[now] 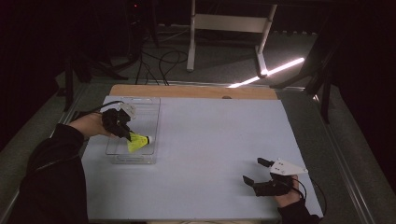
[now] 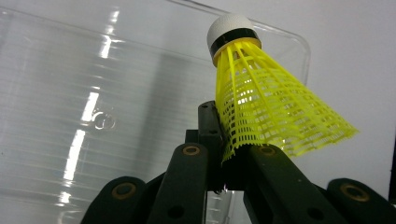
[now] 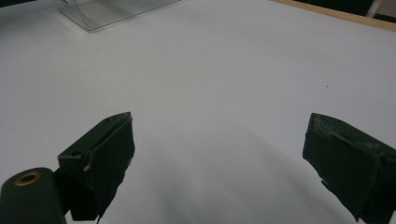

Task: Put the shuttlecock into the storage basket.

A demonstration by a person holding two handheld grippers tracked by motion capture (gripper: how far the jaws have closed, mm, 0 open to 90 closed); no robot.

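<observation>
Nearest me, my right tongs (image 1: 256,171) rested low over the bare white desk (image 1: 215,154), their jaws spread wide with nothing between them. Farther off on my left, my left tongs (image 1: 126,134) were clamped tight on the skirt edge of a yellow shuttlecock (image 1: 137,142), its white cork tip pointing away from me. It hung inside the clear plastic tray (image 1: 140,105) near the desk's left edge.

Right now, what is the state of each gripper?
Left gripper: shut on the yellow shuttlecock, over the clear tray.
Right gripper: open, holding nothing.
</observation>
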